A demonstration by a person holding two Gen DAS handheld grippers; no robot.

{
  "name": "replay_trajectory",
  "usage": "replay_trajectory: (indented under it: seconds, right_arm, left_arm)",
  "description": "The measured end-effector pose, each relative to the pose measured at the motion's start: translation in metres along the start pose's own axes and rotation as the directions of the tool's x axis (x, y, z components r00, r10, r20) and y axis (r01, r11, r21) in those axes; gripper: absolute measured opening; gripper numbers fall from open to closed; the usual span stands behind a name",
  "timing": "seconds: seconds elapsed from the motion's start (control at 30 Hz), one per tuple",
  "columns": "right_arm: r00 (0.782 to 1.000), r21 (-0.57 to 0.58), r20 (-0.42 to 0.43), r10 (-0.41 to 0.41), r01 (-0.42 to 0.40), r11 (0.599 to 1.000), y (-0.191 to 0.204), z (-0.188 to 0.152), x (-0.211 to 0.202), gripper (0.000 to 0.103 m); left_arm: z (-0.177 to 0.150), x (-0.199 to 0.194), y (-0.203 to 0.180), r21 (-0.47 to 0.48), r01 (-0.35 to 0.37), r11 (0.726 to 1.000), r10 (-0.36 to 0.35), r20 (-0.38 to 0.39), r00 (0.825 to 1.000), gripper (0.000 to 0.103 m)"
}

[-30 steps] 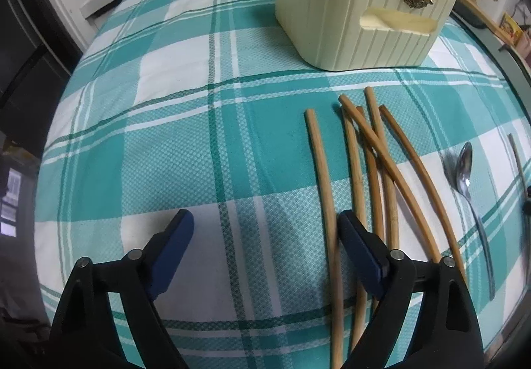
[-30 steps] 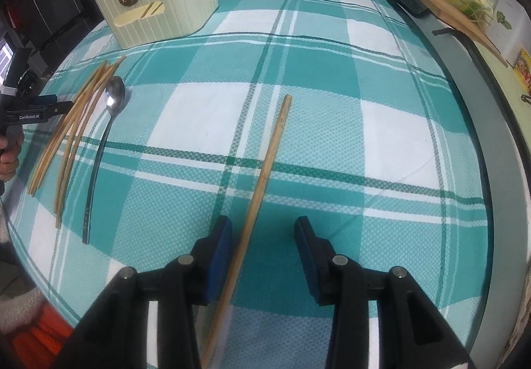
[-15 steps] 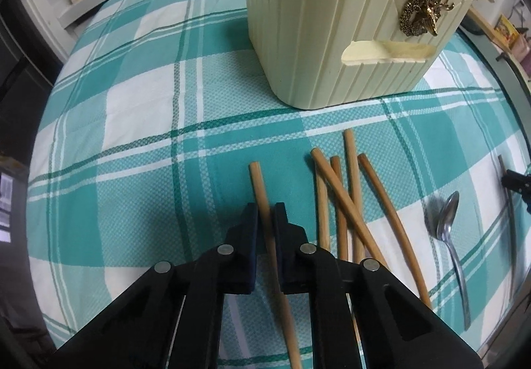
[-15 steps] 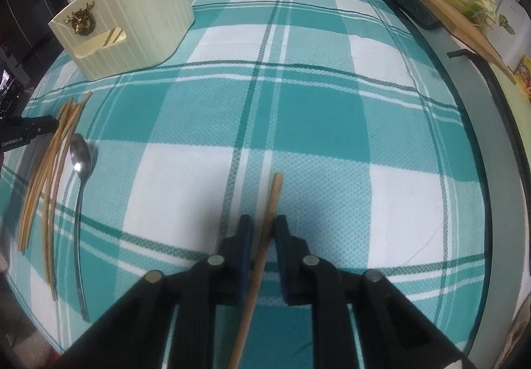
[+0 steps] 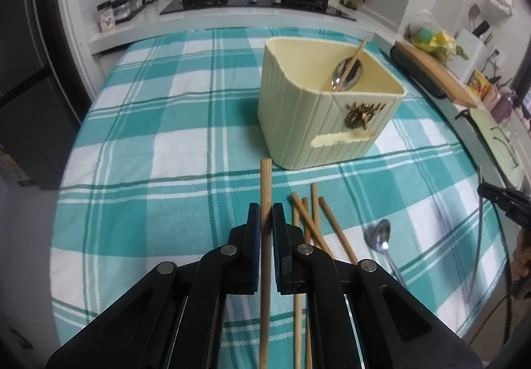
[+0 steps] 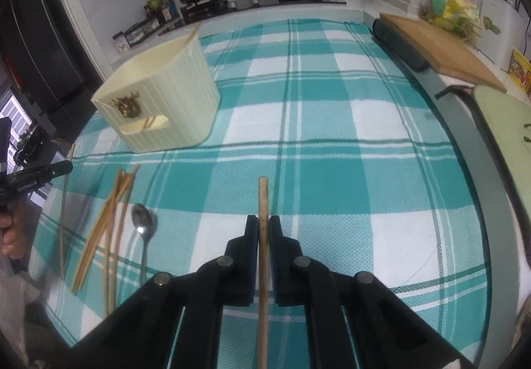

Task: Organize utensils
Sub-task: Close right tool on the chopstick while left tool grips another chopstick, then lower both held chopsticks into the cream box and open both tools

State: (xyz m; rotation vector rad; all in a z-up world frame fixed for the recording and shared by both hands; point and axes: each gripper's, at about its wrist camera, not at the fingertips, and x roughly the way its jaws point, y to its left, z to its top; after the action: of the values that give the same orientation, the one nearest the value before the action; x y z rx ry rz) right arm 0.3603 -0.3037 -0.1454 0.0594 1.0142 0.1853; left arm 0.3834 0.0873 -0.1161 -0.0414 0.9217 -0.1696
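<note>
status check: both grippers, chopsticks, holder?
Left gripper shut on a chopstick; right gripper shut on another chopstick. Holder upright ahead, spoon inside. Loose chopsticks and second spoon on cloth. Path clear.

Chopsticks [image 5: 310,219] lie before holder [image 5: 298,116] (spoon [image 5: 380,237] beside).

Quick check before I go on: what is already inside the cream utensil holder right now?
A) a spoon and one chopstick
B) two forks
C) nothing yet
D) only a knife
A: the left wrist view looks into the cream utensil holder, where a spoon leans on the far wall with one chopstick lying across it and poking over the rim.
</note>
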Motion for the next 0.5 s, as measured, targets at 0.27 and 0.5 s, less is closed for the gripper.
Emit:
replay_trajectory:
  seconds: [0.27,0.5]
  right_arm:
    - [0.984,-0.081,0.164,0.074,-0.061,0.995,0.038,0.004,-0.072,0.007]
    - [0.960,-0.122,0.254,0.117,-0.088,0.989,0.062,0.003,-0.106,0.007]
  left_arm:
    - [-0.006,-0.083,-0.002,-0.003,0.062,0.998,-0.061,0.160,0.985,0.005]
    - [-0.008,-0.116,-0.010,0.014,0.097,0.995,-0.098,0.230,0.968,0.005]
